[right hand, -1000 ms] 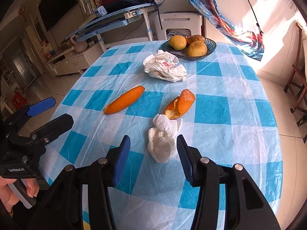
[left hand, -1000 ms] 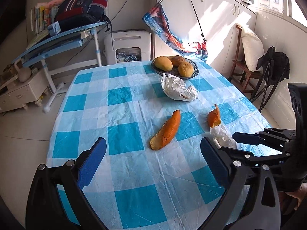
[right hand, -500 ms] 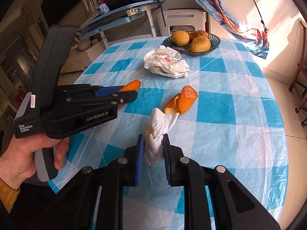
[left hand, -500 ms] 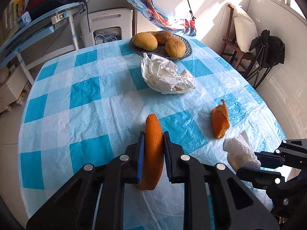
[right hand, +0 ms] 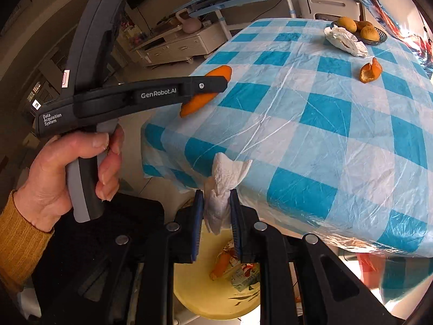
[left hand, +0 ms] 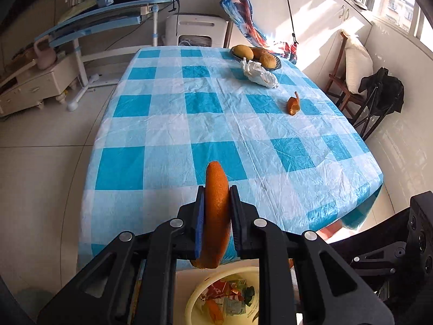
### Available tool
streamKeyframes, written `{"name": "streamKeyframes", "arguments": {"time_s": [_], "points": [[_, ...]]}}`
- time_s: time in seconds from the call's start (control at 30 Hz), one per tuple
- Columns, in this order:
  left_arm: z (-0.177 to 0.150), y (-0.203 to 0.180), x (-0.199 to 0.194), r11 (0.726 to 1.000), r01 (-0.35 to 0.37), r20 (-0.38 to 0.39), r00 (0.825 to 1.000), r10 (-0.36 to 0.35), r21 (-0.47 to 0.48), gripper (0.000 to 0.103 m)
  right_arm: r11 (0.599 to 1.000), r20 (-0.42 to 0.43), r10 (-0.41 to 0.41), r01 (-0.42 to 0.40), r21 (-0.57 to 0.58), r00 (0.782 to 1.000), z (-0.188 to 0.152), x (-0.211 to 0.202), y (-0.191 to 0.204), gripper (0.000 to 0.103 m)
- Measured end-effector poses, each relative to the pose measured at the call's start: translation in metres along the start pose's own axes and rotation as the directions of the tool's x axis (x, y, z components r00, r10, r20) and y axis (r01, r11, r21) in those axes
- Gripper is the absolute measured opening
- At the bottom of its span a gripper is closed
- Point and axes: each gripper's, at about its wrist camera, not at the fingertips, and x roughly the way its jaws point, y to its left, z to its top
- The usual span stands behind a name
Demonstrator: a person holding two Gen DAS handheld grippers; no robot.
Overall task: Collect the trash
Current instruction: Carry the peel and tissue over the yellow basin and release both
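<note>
My left gripper is shut on a long orange peel, held off the near table edge above a yellow bin that has scraps inside. In the right wrist view the same left gripper and its peel show at the left, carried by a hand. My right gripper is shut on a crumpled white tissue, also over the yellow bin. A curled orange peel and a crumpled white wrapper lie on the checked tablecloth.
A dark bowl of fruit stands at the table's far end. A blue-and-white checked cloth covers the table. A wooden chair with a pillow and a black folded stand are on the right. A low cabinet and desk stand on the left.
Both grippers closed, the left on the long peel and the right on the tissue, lifted them off the cloth and drew back past the near table edge to above the yellow bin.
</note>
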Motion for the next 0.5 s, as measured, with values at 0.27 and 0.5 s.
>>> {"name": "streamKeyframes", "arguments": {"time_s": [0.27,0.5], "points": [[-0.107,-0.016,-0.026,0.999,0.019,-0.154,0.988,-0.024,-0.035,0.017,0.996,0.003,-0.063,0.063,0.056,0.998,-0.037,-0.009,0.006,0.048],[-0.130,-0.030,-0.050,1.000,-0.005,-0.108,0.994,0.006,0.006,0.067,0.967,0.284,-0.222,0.174,0.186,0.933,-0.027,-0.058,-0.019,0.065]]}}
